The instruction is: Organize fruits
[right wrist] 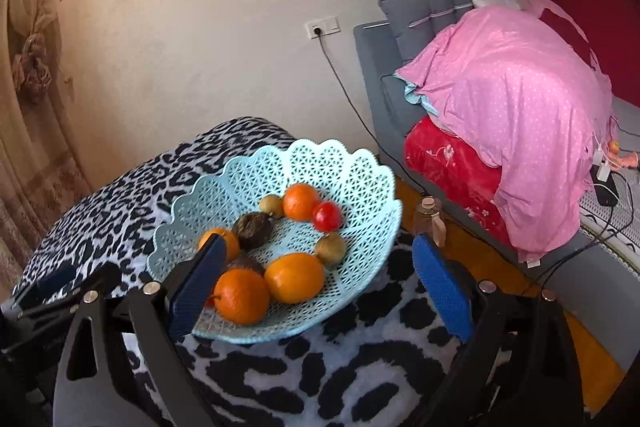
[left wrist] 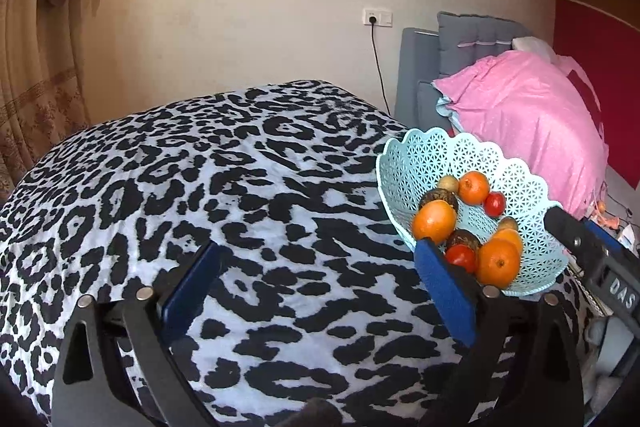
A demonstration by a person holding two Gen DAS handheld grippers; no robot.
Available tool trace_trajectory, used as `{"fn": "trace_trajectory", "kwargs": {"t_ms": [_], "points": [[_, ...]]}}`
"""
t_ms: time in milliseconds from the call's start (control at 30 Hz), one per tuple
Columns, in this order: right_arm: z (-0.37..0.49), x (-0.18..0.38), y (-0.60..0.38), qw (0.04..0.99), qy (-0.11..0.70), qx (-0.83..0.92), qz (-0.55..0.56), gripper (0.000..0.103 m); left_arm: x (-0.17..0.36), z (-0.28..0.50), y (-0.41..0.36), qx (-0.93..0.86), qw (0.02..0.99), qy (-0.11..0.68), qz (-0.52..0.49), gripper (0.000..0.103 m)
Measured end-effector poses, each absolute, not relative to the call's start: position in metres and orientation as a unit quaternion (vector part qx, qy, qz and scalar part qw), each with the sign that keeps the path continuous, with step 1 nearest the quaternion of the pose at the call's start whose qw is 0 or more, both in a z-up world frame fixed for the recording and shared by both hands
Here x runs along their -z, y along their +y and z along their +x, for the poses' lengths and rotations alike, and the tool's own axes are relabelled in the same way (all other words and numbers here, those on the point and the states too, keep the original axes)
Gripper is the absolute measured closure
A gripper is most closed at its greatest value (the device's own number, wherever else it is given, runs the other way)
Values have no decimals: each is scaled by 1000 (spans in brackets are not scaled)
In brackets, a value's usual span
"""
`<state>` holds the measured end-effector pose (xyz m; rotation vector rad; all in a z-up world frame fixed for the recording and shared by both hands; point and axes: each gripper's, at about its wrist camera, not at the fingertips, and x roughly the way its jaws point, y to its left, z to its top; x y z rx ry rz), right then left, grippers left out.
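A light blue lattice basket [right wrist: 352, 179] stands at the right edge of a table covered with a leopard-print cloth [left wrist: 240, 187]. It holds several oranges [right wrist: 294, 277], red tomatoes [right wrist: 327, 215], dark passion fruits [right wrist: 252, 225] and small green-brown fruits [right wrist: 330, 249]. The basket also shows in the left wrist view [left wrist: 424, 163]. My left gripper [left wrist: 320, 287] is open and empty above the cloth, left of the basket. My right gripper [right wrist: 320, 291] is open and empty, hovering over the basket's near rim. Its body shows in the left wrist view [left wrist: 592, 251].
A grey sofa [right wrist: 384, 67] with a pink quilt [right wrist: 520, 107] and a red blanket [right wrist: 452, 167] stands to the right. A small glass bottle [right wrist: 428, 219] stands just past the basket. A cable [right wrist: 344, 91] hangs from a wall socket. Curtains [left wrist: 36, 67] hang at the left.
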<state>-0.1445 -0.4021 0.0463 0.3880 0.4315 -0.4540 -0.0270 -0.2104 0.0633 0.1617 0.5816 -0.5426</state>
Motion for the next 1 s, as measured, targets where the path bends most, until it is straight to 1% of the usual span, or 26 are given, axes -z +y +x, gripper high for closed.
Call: {"fn": "trace_trajectory", "kwargs": {"t_ms": [333,700,1000], "points": [[-142,-48,-386,939,227,194,171,6,-63,-30,-211,243,924,279,99,5],[-138,-53,-366,948,232,178,126,5,-65,-33,-209,233,928,272,105,5],[-138,-53,-365,948,235,177,122,5,-68,-41,-210,227,933,253,118,5]]}}
